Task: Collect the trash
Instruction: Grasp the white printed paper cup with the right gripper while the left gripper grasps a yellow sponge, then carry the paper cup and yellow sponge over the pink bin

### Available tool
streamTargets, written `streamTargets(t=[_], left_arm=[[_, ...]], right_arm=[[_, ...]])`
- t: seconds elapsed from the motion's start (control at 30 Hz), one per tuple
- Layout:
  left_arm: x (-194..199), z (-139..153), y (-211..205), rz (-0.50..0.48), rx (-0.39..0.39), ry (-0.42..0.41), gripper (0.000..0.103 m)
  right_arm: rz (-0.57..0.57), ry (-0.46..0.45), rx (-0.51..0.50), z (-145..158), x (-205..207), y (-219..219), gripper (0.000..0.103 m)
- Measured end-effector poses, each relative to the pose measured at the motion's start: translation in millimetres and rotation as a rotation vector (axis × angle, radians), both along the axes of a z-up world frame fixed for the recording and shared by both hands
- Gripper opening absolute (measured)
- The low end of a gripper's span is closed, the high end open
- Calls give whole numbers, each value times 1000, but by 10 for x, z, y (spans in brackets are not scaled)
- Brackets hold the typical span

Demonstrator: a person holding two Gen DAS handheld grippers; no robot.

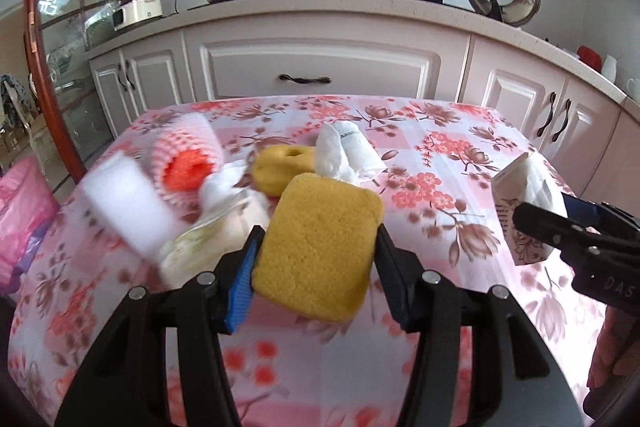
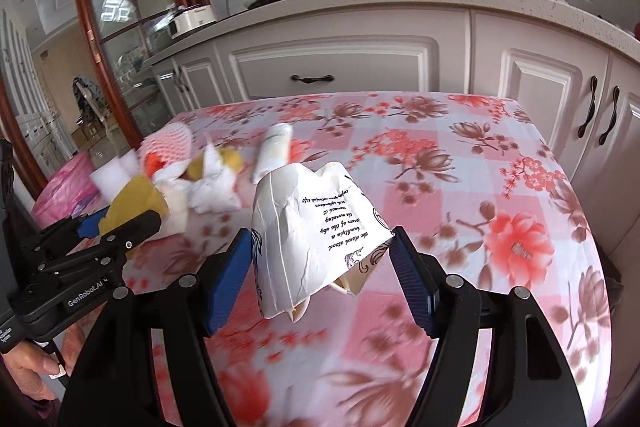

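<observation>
Left gripper (image 1: 316, 239) clamps the yellow sponge (image 1: 318, 245) by its side edges, lifted clear of the floral surface (image 1: 440, 155) (likely ready to carry to a bin). Right gripper (image 2: 322, 255) pinches a crumpled paper cup (image 2: 316, 227) the same way. Remaining trash pile (image 1: 224, 171) sits at the surface's left, within easy reach.

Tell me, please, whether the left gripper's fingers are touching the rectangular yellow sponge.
Touching: the left wrist view shows both fingers of the left gripper pressed against opposite edges of the rectangular yellow sponge, held above the tablecloth.
</observation>
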State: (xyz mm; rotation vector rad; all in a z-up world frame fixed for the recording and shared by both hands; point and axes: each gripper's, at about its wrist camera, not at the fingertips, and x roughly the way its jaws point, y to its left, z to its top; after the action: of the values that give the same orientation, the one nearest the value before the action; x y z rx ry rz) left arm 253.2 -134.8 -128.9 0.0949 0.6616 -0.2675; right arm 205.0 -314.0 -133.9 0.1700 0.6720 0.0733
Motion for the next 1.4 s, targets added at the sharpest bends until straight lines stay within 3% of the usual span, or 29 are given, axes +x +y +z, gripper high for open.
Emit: streamTargets(t=[0.33, 0.77, 1.03, 1.4], left_arm=[[-511, 120, 585, 60, -26, -50, 53], [-1030, 309, 1435, 150, -66, -88, 53], [-1172, 524, 2101, 266, -50, -149, 53], [-728, 819, 3279, 473, -58, -168, 53]], right_arm=[[111, -32, -35, 139, -287, 726, 66], [249, -73, -103, 327, -346, 1557, 66], [384, -109, -91, 530, -50, 2205, 66], [591, -147, -57, 842, 734, 3257, 66]])
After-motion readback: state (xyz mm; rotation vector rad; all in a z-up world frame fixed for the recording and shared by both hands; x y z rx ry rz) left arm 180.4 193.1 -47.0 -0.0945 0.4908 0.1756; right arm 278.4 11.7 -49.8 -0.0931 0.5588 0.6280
